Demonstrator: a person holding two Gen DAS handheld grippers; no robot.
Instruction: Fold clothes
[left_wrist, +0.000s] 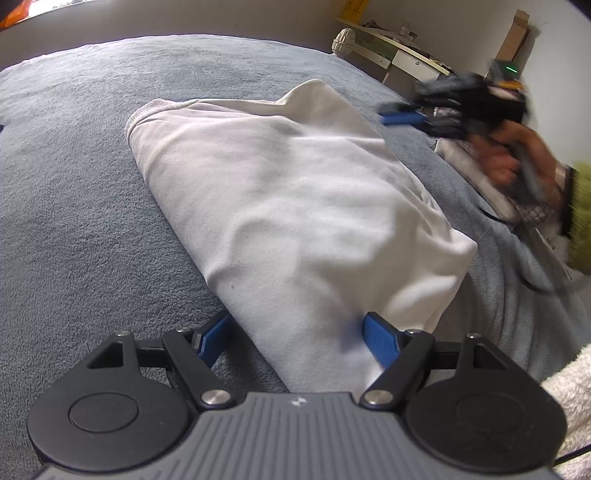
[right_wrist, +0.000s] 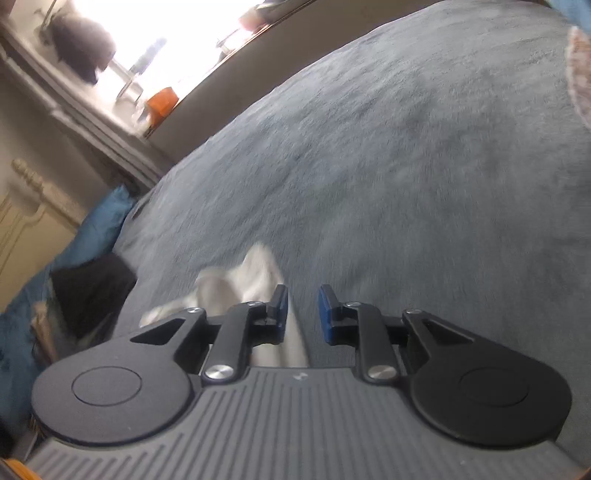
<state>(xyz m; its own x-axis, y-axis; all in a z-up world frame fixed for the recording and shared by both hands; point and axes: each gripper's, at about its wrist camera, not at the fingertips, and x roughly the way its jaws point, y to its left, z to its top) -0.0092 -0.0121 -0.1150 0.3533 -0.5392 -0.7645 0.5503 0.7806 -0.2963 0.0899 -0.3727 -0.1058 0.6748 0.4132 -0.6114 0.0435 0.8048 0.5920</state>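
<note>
A white garment (left_wrist: 288, 206), folded into a long band, lies on the grey fleece blanket (left_wrist: 74, 184). My left gripper (left_wrist: 297, 338) stands wide open astride its near end, one blue pad at each side of the cloth. My right gripper (left_wrist: 391, 112) is a blur at the upper right, away from the garment, with a hand and a green sleeve behind it. In the right wrist view the right gripper (right_wrist: 303, 299) shows a narrow gap with nothing pinched. A white corner of the garment (right_wrist: 255, 273) lies on the blanket (right_wrist: 406, 166) beneath its left finger.
A white desk (left_wrist: 391, 48) and a cardboard box (left_wrist: 515, 37) stand beyond the bed. Patterned folded cloth (left_wrist: 480, 177) lies at the right edge, a cream fleece (left_wrist: 569, 398) bottom right. A blue cover (right_wrist: 99, 225) and a black item (right_wrist: 92, 291) lie at the left.
</note>
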